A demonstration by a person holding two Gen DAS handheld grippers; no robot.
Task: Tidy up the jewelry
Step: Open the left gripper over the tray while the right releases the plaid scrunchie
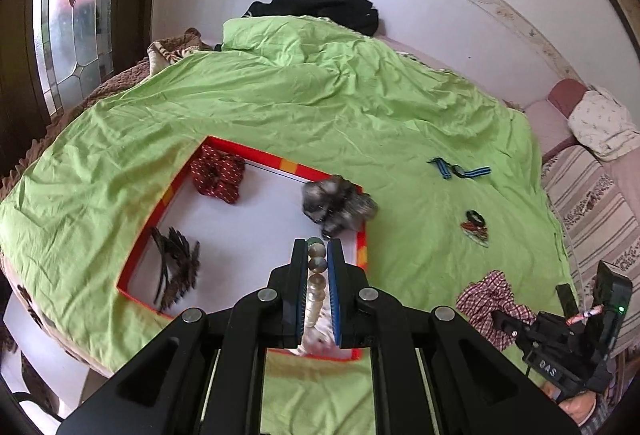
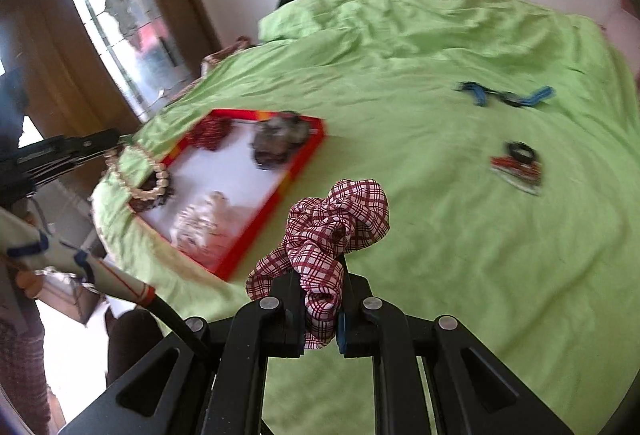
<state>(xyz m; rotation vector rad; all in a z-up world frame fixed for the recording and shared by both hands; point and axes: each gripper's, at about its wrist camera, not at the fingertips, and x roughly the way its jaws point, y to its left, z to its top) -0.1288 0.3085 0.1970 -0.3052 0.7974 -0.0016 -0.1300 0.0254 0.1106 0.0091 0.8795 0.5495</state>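
- Presently, the beaded bracelet (image 1: 317, 275) sits clamped between the pads of the left gripper (image 1: 318, 255), above the near edge of the red-rimmed tray (image 1: 362, 247); in the right wrist view its pale loop of beads (image 2: 138, 175) hangs free below the claw, over the tray's left corner.
- The right gripper (image 2: 322, 275) is clenched on a red-and-white plaid scrunchie (image 2: 336, 223), held above the green bedsheet (image 2: 440, 275) just right of the tray.
- Already lying in the tray: a red dotted scrunchie (image 1: 218, 175), a dark feathered piece (image 1: 176, 263), a grey furry scrunchie (image 1: 336, 201) draped over the far rim, and a pale ruffled item (image 2: 204, 223).
- Risk, bracelet: only a few beads are pinched, so a swing of the hanging loop could pull it loose or snag it on the tray rim or the feathered piece.
- Risk, scrunchie: soft fabric bulges well beyond the jaws; released too early, it would land on the sheet or straddle the rim.
- Risk, crowding: both claws converging on one tray could collide or knock the grey scrunchie off its edge.
- Still outside the tray, well apart from it: a blue striped band (image 1: 460, 169) and a red-and-black clip (image 1: 476, 227).
- Writing: white letters on the right gripper's body (image 1: 546, 365) seem to read "DAS"; nothing else is legible.
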